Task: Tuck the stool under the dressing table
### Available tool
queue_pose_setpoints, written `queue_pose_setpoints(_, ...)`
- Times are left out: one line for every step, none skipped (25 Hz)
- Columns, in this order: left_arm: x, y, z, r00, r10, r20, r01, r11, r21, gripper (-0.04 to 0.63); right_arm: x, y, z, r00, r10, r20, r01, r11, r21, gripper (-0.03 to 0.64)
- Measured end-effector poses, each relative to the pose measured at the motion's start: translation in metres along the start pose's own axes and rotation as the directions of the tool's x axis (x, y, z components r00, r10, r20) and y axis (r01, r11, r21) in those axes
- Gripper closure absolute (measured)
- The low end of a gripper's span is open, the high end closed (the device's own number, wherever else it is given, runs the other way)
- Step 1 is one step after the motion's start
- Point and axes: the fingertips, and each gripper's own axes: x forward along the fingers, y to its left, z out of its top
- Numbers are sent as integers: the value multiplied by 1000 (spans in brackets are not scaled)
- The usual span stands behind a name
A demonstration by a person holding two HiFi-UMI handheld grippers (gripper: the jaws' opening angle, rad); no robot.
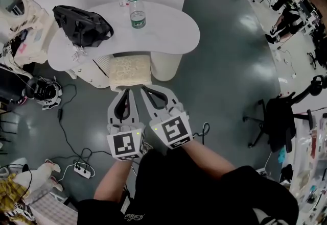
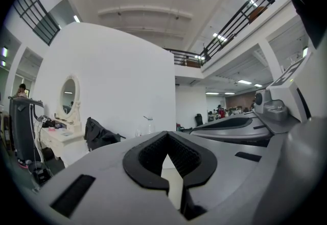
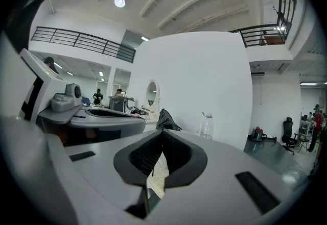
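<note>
**Item: stool.** Cream cushioned seat, standing on the floor at the inward curve of the dressing table's white tabletop. Its far edge meets the tabletop's rim. Most of the seat juts out toward the person, so by judgement the tuck is not yet finished.

**Item: left hand-held gripper.** Jaws closed together on nothing, held about level, aimed at the seat's near edge.

**Item: right hand-held gripper.** Jaws likewise closed and empty. Cream cushion shows through the hollow behind its pads.

**Relation.** The stool lies straight ahead of both tips, and its near edge runs across their line. The tips sit side by side at that edge, neither clearly nearer. Whether they touch it cannot be told. The table's recess lies directly beyond the seat, so a straight push forward along the grippers' own line should carry the stool under.

**Also on the tabletop.** Black bag to the left, clear bottle at centre.
</note>
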Motion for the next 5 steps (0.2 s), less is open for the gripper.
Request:
queue_pose_setpoints(-1,0,1,1000,0,2,0,1000,2,591,-1,1,1,1000,1,2,-1,1000,-2,611)
queue_pose_setpoints(-1,-1,2,1000,0,5,0,1000,4,591,-1,1,1,1000,2,3,-2,1000,-4,611)
queue_pose_setpoints(-2,-1,2,1000,0,8,0,1000,7,591,-2,2,2,1000,2,5,-2,1000,-5,611)
queue_pose_setpoints(-2,-2,3,1000,0,11,0,1000,9,591,-3,2,2,1000,3,7,-3,1000,-6,611)
queue_pose_setpoints(-3,-2,4,1000,0,14,0,1000,11,591,-3,3,3,1000,3,9,-3,1000,-6,611)
